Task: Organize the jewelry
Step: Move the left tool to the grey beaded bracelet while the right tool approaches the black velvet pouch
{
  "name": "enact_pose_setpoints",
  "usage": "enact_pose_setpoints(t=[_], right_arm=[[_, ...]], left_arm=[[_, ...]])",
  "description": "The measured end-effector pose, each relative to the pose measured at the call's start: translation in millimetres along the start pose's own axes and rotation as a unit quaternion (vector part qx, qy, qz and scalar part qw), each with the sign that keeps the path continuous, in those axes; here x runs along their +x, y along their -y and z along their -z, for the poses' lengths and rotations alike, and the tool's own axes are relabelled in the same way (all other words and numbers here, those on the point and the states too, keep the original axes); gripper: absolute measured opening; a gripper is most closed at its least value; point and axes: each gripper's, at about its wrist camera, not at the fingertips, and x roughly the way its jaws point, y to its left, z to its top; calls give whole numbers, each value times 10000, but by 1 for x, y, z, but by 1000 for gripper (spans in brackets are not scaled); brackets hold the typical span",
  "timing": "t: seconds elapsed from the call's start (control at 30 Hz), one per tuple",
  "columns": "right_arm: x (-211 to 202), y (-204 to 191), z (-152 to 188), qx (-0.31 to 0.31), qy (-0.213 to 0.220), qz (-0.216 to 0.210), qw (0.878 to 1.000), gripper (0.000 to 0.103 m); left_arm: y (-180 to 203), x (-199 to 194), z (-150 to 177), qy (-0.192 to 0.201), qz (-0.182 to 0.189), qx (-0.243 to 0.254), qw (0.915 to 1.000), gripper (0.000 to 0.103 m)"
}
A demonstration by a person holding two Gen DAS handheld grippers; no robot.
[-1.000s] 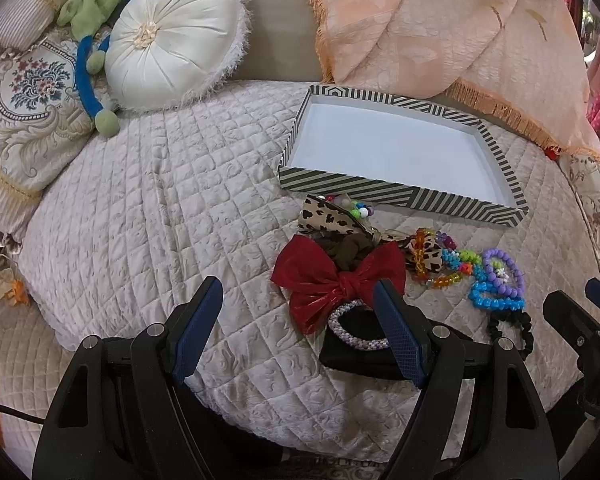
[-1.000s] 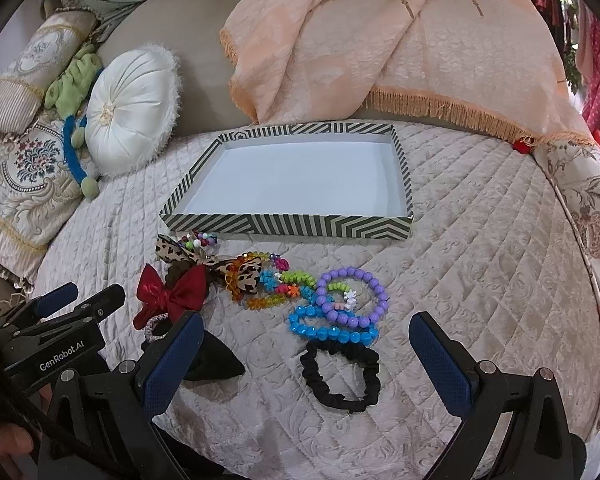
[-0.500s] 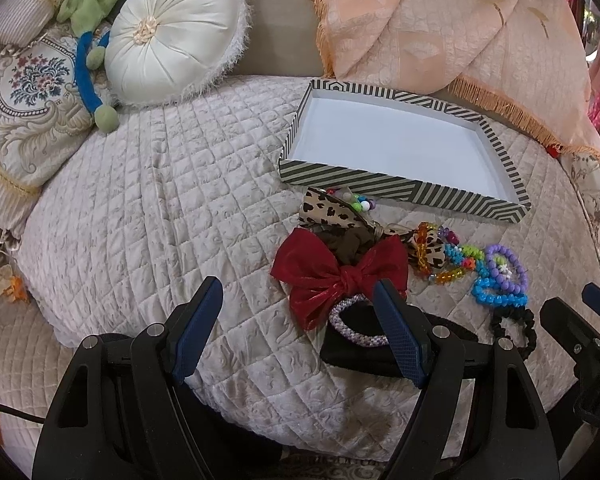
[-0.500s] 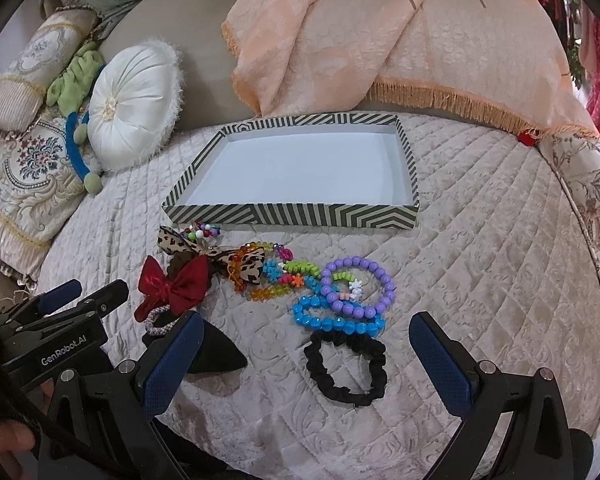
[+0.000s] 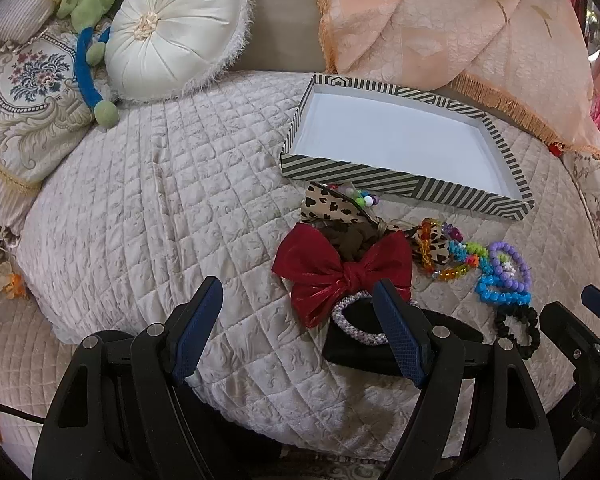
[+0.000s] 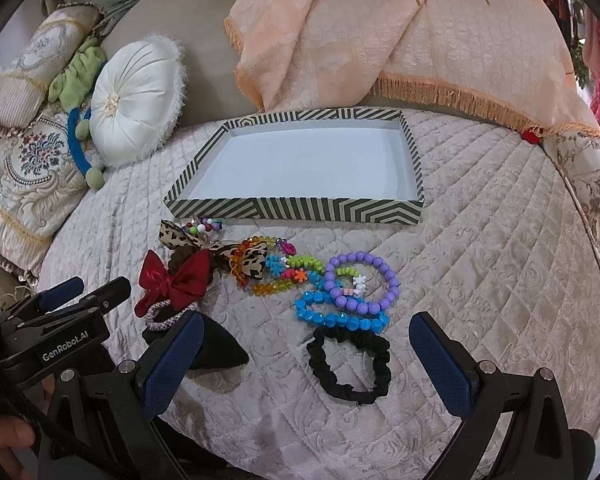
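A: Where's the jewelry?

B: All on the quilted bed (image 6: pixel 480 280), in a loose row just in front of the striped tray (image 6: pixel 296 209). The tray's white inside holds nothing.

A: What's in the row?

B: From the left: a red bow (image 6: pixel 172 280) lying over a pale beaded ring (image 6: pixel 168 314) and a black bow (image 6: pixel 220 350), a leopard bow (image 6: pixel 248 258), an orange bead bracelet (image 6: pixel 266 289), then a purple bracelet (image 6: pixel 362 280) overlapping a blue one (image 6: pixel 340 320). A black scrunchie (image 6: pixel 350 364) lies nearest the camera, touching the blue beads.

A: And the tools?

B: The right tool (image 6: pixel 306 360) is released, its 2 fingers spread wide to either side of the scrunchie, grasping nothing. The left tool (image 5: pixel 296 332) is also released and empty; its right finger (image 5: pixel 398 332) overlaps the beaded ring in view, but I cannot tell whether it touches.

A: Anything else?

B: A round white cushion (image 5: pixel 172 28) and a peach throw (image 5: pixel 440 20) sit behind the tray.
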Motion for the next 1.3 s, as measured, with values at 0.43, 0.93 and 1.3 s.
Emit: enact_pose_setpoints(t=[0.43, 0.93, 1.3], right_arm=[[-3, 39, 9, 259, -23, 1, 9997, 102], [8, 57, 13, 263, -109, -96, 9995, 97], [34, 73, -14, 372, -141, -115, 9991, 81]], left_arm=[[-43, 1, -19, -99, 101, -478, 9988, 78], [-21, 41, -25, -863, 698, -165, 9937, 78], [-24, 54, -31, -970, 1063, -362, 9889, 78]])
